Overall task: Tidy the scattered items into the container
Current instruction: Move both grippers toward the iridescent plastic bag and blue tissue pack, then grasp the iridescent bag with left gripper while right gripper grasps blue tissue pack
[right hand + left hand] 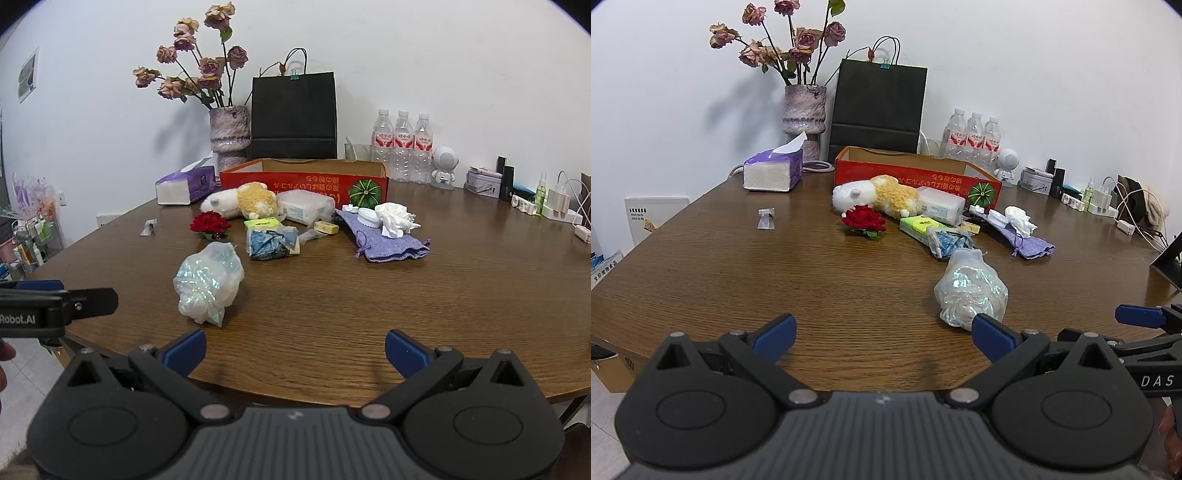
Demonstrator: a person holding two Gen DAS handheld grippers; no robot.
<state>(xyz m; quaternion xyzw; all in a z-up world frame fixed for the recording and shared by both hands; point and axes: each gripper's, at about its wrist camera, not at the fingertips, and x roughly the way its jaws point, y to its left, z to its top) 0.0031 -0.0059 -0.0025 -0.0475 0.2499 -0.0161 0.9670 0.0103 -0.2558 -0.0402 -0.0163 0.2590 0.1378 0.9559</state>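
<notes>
A red cardboard box (905,177) (306,182) stands open at the back of the round wooden table. In front of it lie a plush toy (877,194) (240,201), a red rose (864,219) (209,224), a wipes pack (940,205) (304,206), a green tissue pack (918,225), a blue-filled bag (271,243), a purple pouch (1023,240) (388,240), crumpled tissue (395,218) and an iridescent plastic bag (969,290) (208,282). My left gripper (884,338) and right gripper (295,349) are open and empty at the near edge.
A vase of dried roses (804,110), a black paper bag (879,103), a purple tissue box (774,171) and water bottles (402,146) stand at the back. A small wrapper (765,218) lies left. Chargers and cables (561,206) crowd the right edge.
</notes>
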